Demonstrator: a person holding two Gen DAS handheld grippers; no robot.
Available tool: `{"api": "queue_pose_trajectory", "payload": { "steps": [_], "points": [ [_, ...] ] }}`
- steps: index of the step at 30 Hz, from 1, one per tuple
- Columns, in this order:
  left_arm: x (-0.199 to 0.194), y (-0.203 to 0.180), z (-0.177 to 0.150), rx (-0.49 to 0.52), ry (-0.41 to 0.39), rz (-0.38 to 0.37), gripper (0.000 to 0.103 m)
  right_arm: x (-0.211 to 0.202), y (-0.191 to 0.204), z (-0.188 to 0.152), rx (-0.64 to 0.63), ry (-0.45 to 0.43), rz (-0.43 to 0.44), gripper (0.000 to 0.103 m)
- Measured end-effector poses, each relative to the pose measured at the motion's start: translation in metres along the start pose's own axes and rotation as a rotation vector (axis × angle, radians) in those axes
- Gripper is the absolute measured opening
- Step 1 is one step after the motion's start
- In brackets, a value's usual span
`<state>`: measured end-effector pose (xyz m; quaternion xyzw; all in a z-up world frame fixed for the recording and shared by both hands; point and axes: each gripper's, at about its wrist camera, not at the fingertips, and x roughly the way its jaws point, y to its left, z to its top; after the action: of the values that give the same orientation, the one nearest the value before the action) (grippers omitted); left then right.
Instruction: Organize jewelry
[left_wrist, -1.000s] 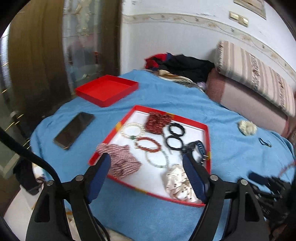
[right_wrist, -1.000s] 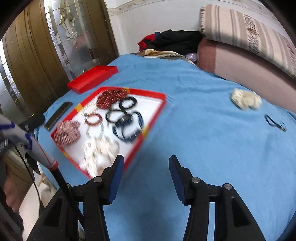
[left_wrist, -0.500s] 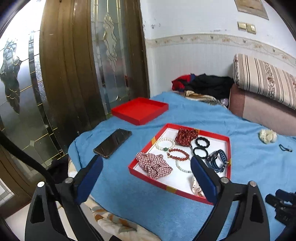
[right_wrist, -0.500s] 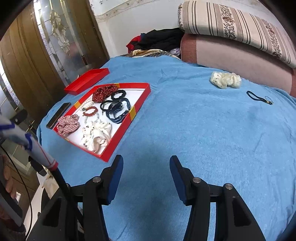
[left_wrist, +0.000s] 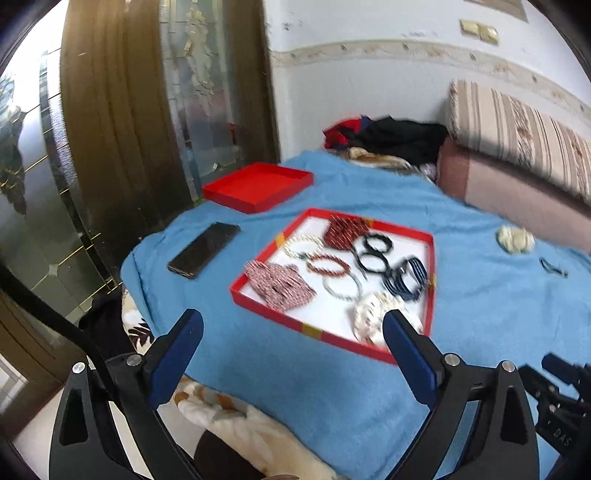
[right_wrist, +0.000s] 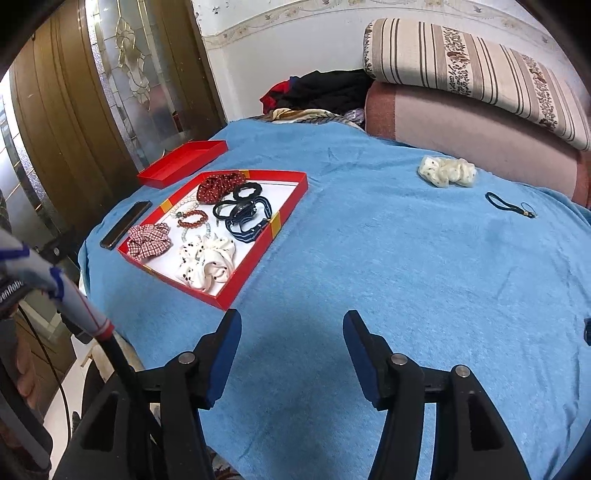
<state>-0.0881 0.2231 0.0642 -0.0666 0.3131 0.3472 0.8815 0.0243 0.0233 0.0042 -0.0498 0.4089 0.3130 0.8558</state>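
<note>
Both tongs were empty. The left tongs (left_wrist: 291, 339) stood spread wide w/ nothing between the pads, hanging over the near edge of the red tray (right_wrist: 284, 218). The right tongs (right_wrist: 291, 341) were partway apart and opening, nothing between them, over bare blue blanket (right_wrist: 388, 258) to the right of the tray.

Jewelry mostly sat inside the tray: checked scrunchie (right_wrist: 149, 240), white dotted scrunchie (right_wrist: 207, 264), red bead bracelet (right_wrist: 192, 218), black hair ties (right_wrist: 246, 192), striped navy bands (right_wrist: 251, 223). Two strays lay well right of the tray, towards the pillows: a cream scrunchie (right_wrist: 447, 171) and a thin black cord (right_wrist: 508, 205).

Risks, as judgement:
- Tray contents were packed and overlapping, so a wide pinch could snag a neighbour, e.g. a bracelet dragged out w/ a scrunchie.
- The thin cord lay flat on soft blanket; pads could close on fabric instead, or miss it.
- The tray sat near the bed's edge; a push on its rim might slide or tip it off.
- The phone (left_wrist: 203, 249), just left of the tray, could get knocked.
</note>
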Motion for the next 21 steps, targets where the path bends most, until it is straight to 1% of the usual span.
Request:
{"api": "queue_pose_trajectory", "payload": {
  "steps": [6, 11, 18, 21],
  "points": [
    [-0.009, -0.026, -0.007, 0.056, 0.012, -0.053, 0.097, -0.006, -0.009, -0.006, 0.021, -0.007, -0.027, 0.063],
    [-0.013, -0.039, -0.008, 0.078, 0.025, -0.089, 0.097, -0.011, -0.018, -0.008, 0.039, -0.018, -0.059, 0.064],
    [-0.012, -0.046, -0.010, 0.087, 0.040, -0.098, 0.097, -0.013, -0.015, -0.008, 0.025, -0.031, -0.090, 0.067],
    [-0.010, -0.045, -0.011, 0.083, 0.052, -0.095, 0.097, -0.014, -0.009, -0.008, 0.010, -0.033, -0.091, 0.068]
  ]
}}
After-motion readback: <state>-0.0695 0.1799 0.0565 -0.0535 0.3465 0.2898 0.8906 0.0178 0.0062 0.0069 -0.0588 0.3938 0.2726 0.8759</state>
